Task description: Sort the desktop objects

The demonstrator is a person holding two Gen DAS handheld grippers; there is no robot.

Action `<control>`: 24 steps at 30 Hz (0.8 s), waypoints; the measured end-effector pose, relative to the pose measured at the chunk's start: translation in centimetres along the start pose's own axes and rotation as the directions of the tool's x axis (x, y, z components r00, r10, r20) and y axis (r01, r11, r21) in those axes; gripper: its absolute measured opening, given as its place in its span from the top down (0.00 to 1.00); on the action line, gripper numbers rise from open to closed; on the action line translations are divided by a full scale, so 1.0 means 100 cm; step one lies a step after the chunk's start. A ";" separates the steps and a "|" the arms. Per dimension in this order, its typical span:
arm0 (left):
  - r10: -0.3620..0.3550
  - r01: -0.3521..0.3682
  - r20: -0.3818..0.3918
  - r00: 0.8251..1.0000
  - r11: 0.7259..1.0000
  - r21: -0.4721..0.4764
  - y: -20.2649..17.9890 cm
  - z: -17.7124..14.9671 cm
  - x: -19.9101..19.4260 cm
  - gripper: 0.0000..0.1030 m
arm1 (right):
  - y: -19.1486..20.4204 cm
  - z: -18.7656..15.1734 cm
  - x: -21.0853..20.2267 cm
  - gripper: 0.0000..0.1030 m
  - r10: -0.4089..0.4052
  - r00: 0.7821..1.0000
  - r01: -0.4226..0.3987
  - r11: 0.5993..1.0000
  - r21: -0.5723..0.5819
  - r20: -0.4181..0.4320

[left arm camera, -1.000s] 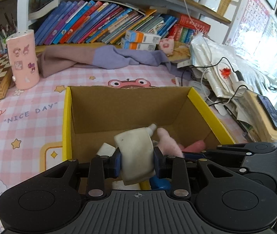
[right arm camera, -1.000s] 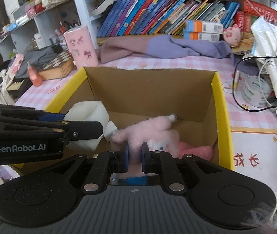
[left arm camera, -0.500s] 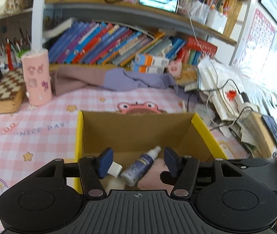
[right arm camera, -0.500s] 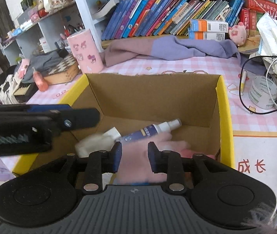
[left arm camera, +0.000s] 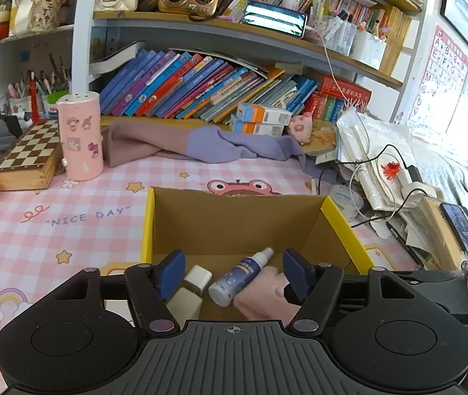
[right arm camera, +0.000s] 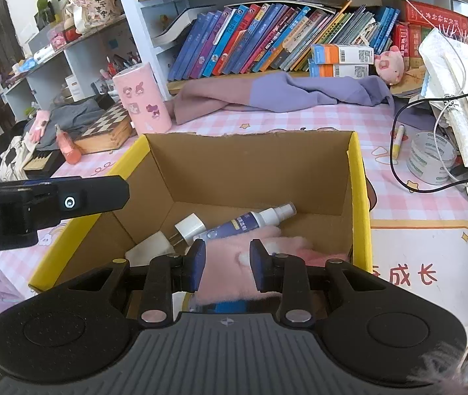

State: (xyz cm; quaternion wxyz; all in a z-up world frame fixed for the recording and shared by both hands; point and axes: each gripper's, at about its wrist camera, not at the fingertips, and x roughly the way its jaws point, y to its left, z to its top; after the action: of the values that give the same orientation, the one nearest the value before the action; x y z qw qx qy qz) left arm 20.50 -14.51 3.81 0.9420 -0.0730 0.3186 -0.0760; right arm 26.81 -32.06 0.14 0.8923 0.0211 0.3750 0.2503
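Observation:
A cardboard box (left arm camera: 148, 223) with yellow outer walls (right arm camera: 358, 191) stands on the pink checked mat. On its floor lie a white spray bottle with a purple label (left arm camera: 240, 276) (right arm camera: 250, 220), a white capped tube (left arm camera: 191, 289) (right arm camera: 181, 230) and a pink plush piece (left arm camera: 263, 293) (right arm camera: 316, 247). My left gripper (left arm camera: 234, 263) hovers above the near part of the box, its jaws opening and gripping nothing. It shows side-on at the left (right arm camera: 115, 194) in the right wrist view. My right gripper (right arm camera: 227, 253) stands slightly open just over the plush, which lies loose under its fingers.
Behind the box lie a mauve and purple cloth (left arm camera: 201, 141), a pink cylinder holder (left arm camera: 81, 138) and a chessboard case (left arm camera: 30, 154). A tape roll (right arm camera: 431, 158), a black cable (right arm camera: 395, 138) and stacked papers (left arm camera: 381, 171) crowd the right side. Bookshelves rise at the back.
Both grippers have opened: the left let go of the white tube, the right of the pink plush, and both now lie in the box. The left gripper has risen and drawn back.

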 end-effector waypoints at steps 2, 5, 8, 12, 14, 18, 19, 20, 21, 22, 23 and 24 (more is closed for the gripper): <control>0.003 -0.003 0.000 1.000 1.000 -0.003 0.000 -0.002 -0.003 0.34 | 0.000 -0.002 -0.003 0.73 -0.002 1.000 0.002 1.000 0.003 0.004; 0.012 -0.012 0.002 1.000 1.000 -0.008 0.000 -0.006 -0.008 0.33 | 0.002 -0.005 -0.008 0.73 -0.006 1.000 0.005 1.000 0.005 0.013; 0.021 -0.021 0.011 1.000 1.000 -0.009 0.001 -0.008 -0.015 0.28 | 0.003 -0.007 -0.012 0.73 -0.011 1.000 0.011 1.000 0.008 0.021; 0.027 -0.027 0.027 0.999 1.000 -0.009 0.004 -0.012 -0.025 0.26 | 0.007 -0.011 -0.020 0.73 -0.029 0.999 0.028 0.999 0.019 0.042; 0.025 -0.025 0.038 0.999 1.000 -0.013 0.006 -0.013 -0.030 0.26 | 0.011 -0.014 -0.025 0.71 -0.040 0.998 0.039 0.999 0.022 0.055; 0.009 -0.008 0.057 0.998 1.000 -0.020 0.012 -0.016 -0.040 0.26 | 0.021 -0.019 -0.036 0.68 -0.068 0.994 0.067 0.998 0.014 0.087; 0.003 -0.002 0.059 0.998 1.000 -0.020 0.014 -0.016 -0.043 0.26 | 0.024 -0.020 -0.039 0.68 -0.075 0.993 0.074 0.997 0.012 0.093; -0.002 0.003 0.061 0.998 1.000 -0.018 0.016 -0.017 -0.045 0.25 | 0.027 -0.021 -0.041 0.68 -0.081 0.992 0.081 0.997 0.011 0.100; -0.006 0.007 0.062 0.998 1.000 -0.016 0.017 -0.018 -0.047 0.26 | 0.030 -0.022 -0.043 0.67 -0.089 0.990 0.088 0.996 0.014 0.105; -0.010 0.011 0.064 0.998 1.000 -0.014 0.019 -0.019 -0.050 0.25 | 0.033 -0.023 -0.046 0.67 -0.098 0.989 0.096 0.995 0.019 0.110; -0.012 0.013 0.067 0.998 1.000 -0.011 0.021 -0.021 -0.053 0.25 | 0.036 -0.025 -0.048 0.66 -0.104 0.988 0.102 0.994 0.024 0.114; -0.012 0.013 0.069 0.998 1.000 -0.009 0.022 -0.022 -0.055 0.25 | 0.041 -0.026 -0.050 0.66 -0.111 0.987 0.108 0.994 0.027 0.117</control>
State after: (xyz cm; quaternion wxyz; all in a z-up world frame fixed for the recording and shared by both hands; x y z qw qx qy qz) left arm 15.02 -11.49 4.88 0.9516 -0.0819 0.2860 -0.0777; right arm 20.30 -31.23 2.47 0.9252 0.0245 0.3246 0.1953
